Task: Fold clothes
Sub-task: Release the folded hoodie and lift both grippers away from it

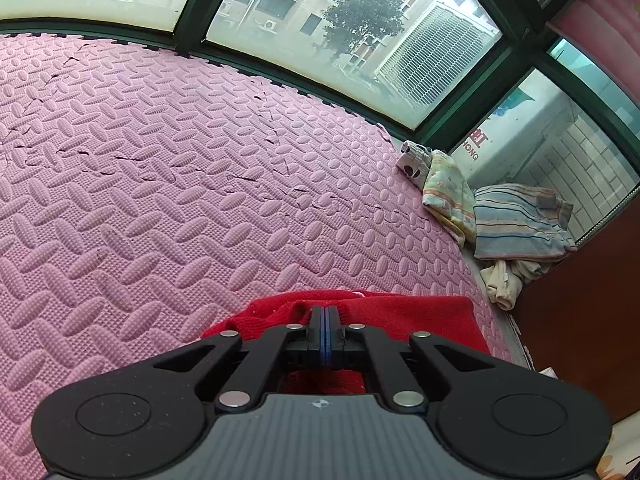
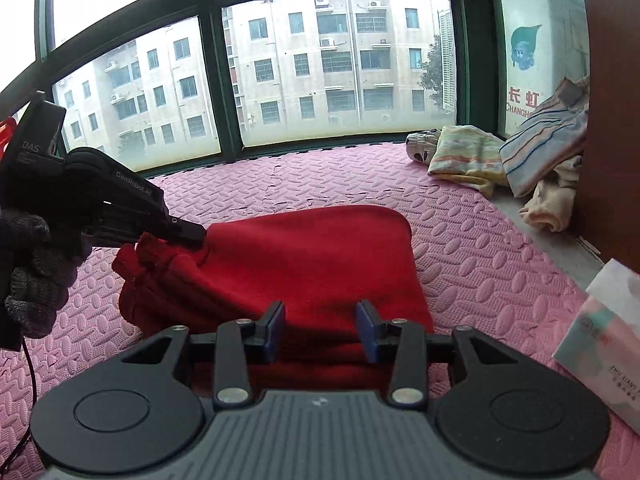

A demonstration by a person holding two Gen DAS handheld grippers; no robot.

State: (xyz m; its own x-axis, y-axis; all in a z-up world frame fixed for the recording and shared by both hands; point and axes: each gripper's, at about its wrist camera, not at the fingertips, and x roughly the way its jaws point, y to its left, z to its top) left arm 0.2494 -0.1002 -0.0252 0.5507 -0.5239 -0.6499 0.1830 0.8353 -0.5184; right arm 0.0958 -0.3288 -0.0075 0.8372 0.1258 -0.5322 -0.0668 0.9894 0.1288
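Red garment (image 2: 304, 264) half-folded on pink foam mat (image 2: 480, 240).
Left hand-held gripper (image 2: 196, 236) pinches its bunched edge; right hand-held gripper (image 2: 320, 326) spread apart above it.

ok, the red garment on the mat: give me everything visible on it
The red garment looks like a soft knit or fleece, plain red with no print showing. It lies folded on the pink foam mat, smooth and rounded at its far right corner, bunched and wrinkled at its left end. The left tool is shut on that bunched left edge. The right tool is open over the near edge, not visibly gripping it.
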